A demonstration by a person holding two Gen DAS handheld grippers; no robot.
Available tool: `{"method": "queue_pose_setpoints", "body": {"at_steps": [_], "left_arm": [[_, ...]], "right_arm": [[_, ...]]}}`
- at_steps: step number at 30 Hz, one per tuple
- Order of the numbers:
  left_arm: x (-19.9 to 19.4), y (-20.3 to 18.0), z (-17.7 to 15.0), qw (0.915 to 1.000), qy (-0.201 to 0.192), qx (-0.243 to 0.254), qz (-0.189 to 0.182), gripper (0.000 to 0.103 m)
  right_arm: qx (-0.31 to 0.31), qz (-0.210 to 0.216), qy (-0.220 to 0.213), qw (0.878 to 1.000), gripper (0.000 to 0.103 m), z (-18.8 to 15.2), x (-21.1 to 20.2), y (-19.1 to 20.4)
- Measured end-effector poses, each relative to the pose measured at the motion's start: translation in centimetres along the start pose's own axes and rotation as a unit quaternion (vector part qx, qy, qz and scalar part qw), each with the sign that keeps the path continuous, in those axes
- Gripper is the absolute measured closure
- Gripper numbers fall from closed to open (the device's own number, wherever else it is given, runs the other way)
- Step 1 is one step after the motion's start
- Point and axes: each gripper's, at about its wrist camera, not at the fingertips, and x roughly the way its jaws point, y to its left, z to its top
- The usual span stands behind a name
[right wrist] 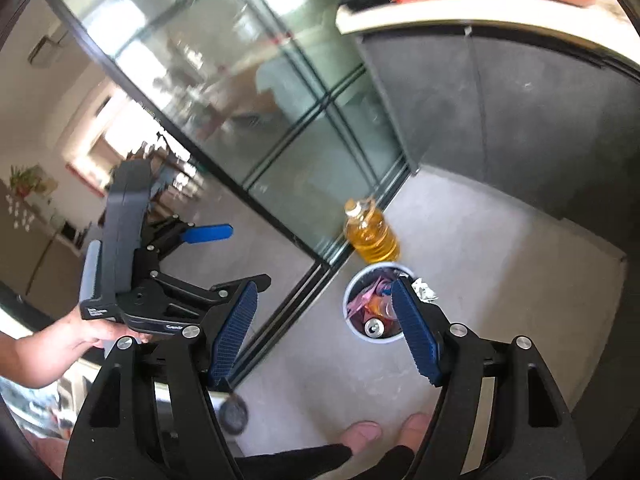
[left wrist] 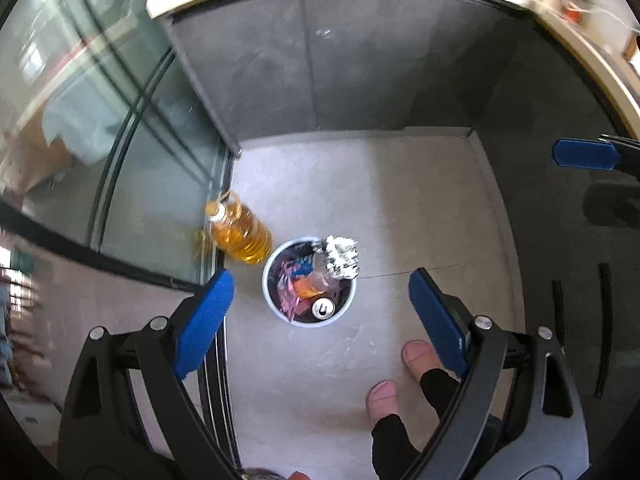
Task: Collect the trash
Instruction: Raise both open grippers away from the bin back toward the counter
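You will find only partial white lettering, apparently "Gen", on the black plastic body of the left gripper (right wrist: 224,264). Smaller white print on its grey handle (right wrist: 100,312) is too blurred to read.

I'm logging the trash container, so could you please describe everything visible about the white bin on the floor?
The white bin is a small round container standing upright on the pale floor, open-topped. It is full: pink and blue wrappers, an orange item, a silver can end-up, and crumpled foil overhanging its rim. An oil bottle stands close beside it. Neither claw touches it.
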Motion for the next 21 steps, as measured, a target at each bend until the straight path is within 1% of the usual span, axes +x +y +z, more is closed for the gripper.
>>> {"method": "queue_pose_setpoints", "body": {"at_steps": [2, 3, 7, 8, 9, 10, 11, 12, 13, 15, 16, 18, 21], "left_arm": [[-1.6, -1.6, 0.5, 0.9994, -0.011, 0.031, 0.003, 0.016], [-2.3, -2.3, 0.6, 0.999, -0.016, 0.042, -0.001, 0.016], [-5.1, -6.1, 1.8, 0.9952, -0.025, 0.086, -0.04, 0.016], [-5.9, -7.3, 1.9, 0.9934, -0.03, 0.1, -0.048, 0.014], [-6.6, -8.4, 2.2, 0.9913, -0.037, 0.115, -0.052, 0.008], [-7.5, -9.9, 2.3, 0.9882, -0.047, 0.136, -0.053, 0.006], [-8.1, -11.3, 2.4, 0.9848, -0.055, 0.155, -0.054, 0.006], [-8.7, -12.7, 2.4, 0.9812, -0.06, 0.173, -0.062, 0.006], [-9.3, -14.3, 2.5, 0.9771, -0.063, 0.19, -0.072, 0.006], [-10.4, -17.1, 2.8, 0.9702, -0.066, 0.216, -0.087, 0.006], [-11.0, -19.0, 2.7, 0.9645, -0.07, 0.236, -0.095, 0.006], [-12.0, -22.2, 2.4, 0.9556, -0.082, 0.267, -0.095, 0.006], [-13.4, -26.3, 2.0, 0.9439, -0.089, 0.299, -0.108, 0.006]], "right_arm": [[0.01, -0.026, -0.026, 0.999, 0.032, -0.8, -2.8, 0.4], [0.015, -0.031, -0.039, 0.999, 0.032, -1.1, -4.1, 0.7], [0.056, -0.078, -0.097, 0.991, 0.031, -4.0, -11.3, 1.4], [0.065, -0.09, -0.109, 0.988, 0.03, -4.8, -12.7, 1.6], [0.075, -0.105, -0.124, 0.984, 0.027, -5.8, -14.6, 1.9], [0.092, -0.123, -0.142, 0.978, 0.019, -7.2, -16.8, 2.1], [0.105, -0.137, -0.155, 0.973, 0.016, -8.2, -18.4, 2.1], [0.121, -0.154, -0.178, 0.964, 0.016, -9.6, -20.5, 2.2], [0.133, -0.162, -0.195, 0.958, 0.016, -10.7, -22.2, 2.3], [0.164, -0.193, -0.224, 0.941, 0.015, -13.5, -25.5, 2.2], [0.174, -0.205, -0.233, 0.935, 0.015, -14.5, -26.7, 2.0], [0.198, -0.223, -0.253, 0.92, 0.015, -17.3, -29.8, 1.7], [0.223, -0.243, -0.277, 0.903, 0.015, -20.9, -33.4, 1.3]]}}
